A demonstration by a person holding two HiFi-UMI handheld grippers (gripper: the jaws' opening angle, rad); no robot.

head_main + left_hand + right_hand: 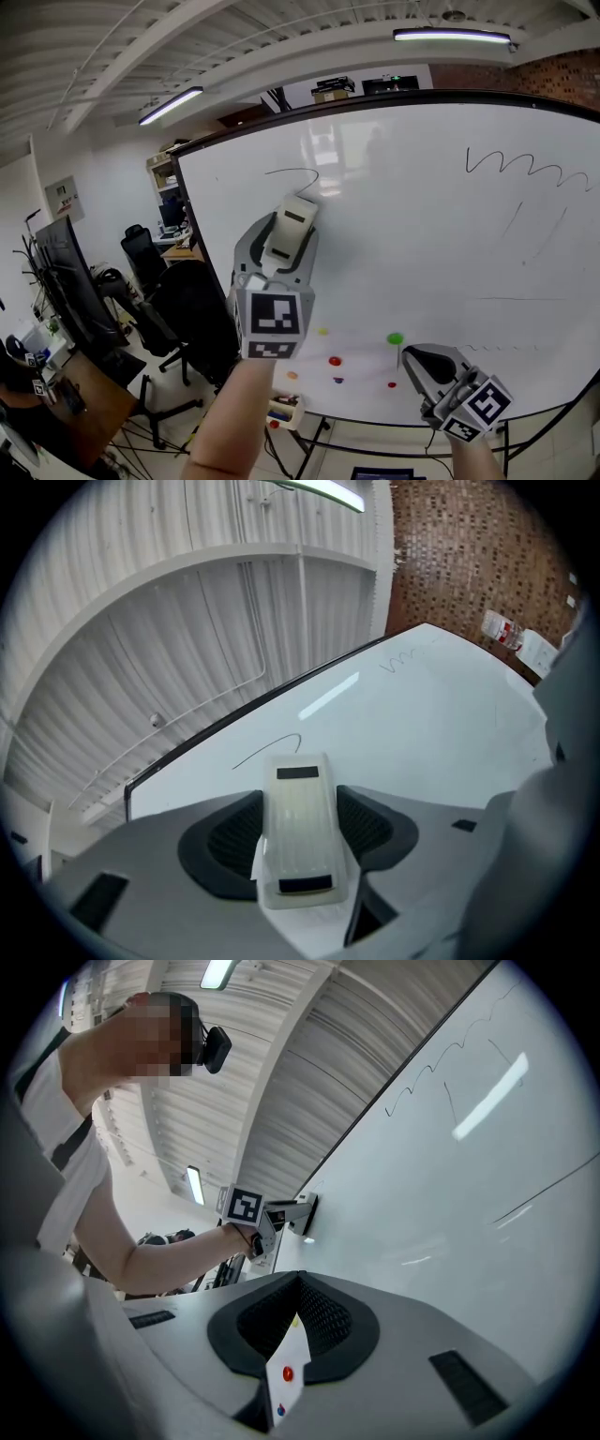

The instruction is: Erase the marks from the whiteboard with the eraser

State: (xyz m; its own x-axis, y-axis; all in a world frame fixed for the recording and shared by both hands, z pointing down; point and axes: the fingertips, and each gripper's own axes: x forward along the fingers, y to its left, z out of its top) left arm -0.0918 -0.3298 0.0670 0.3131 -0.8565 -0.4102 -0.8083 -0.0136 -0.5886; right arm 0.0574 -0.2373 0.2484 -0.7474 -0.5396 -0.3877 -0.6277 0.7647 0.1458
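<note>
Grey left gripper (pixel 281 251) clenched on cream block eraser (pixel 292 223), below thin black curl (pixel 295 172) on white whiteboard (pixel 422 253). Advise flat pad, firm upward sweep. Right gripper (pixel 300 1283) closed, empty.

The whiteboard (pixel 422 234) is faced from near by the head view, tilted somewhat upward. The left claw (pixel 298 803) view is held close against it, aimed toward its top edge. The right claw (pixel 295 1314) view is aimed along it from near its bottom edge; the left claw is shared with the head view.
</note>
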